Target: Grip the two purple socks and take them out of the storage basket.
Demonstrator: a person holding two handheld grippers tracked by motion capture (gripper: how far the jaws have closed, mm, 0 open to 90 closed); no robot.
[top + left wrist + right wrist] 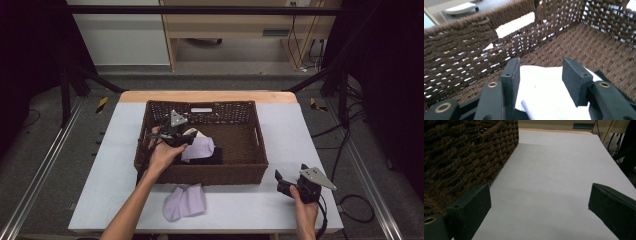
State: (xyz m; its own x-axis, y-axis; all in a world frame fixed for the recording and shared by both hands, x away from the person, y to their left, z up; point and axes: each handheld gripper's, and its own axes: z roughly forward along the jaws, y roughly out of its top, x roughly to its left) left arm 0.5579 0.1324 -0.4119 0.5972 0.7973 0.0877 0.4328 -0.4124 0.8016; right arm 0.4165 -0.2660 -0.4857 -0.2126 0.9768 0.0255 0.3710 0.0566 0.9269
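Note:
A brown wicker basket (200, 175) stands mid-table and holds a lavender cloth (199, 148), a black cloth (214, 159) and a white cloth (194, 132). My left gripper (186, 132) reaches into the basket's left half. In the left gripper view it (542, 72) is open, its jaws standing on either side of the white cloth (544, 92) on the basket floor (599, 47). A second lavender cloth (185, 202) lies on the table in front of the basket. My right gripper (291, 172) rests low at the front right, open wide (540, 195) over bare table.
The grey table top (300, 135) has free room right of the basket, whose wall (461, 157) runs close along my right gripper's left jaw. A handle cutout (511, 23) opens in the basket's far wall. Cables (357, 210) trail off the right edge.

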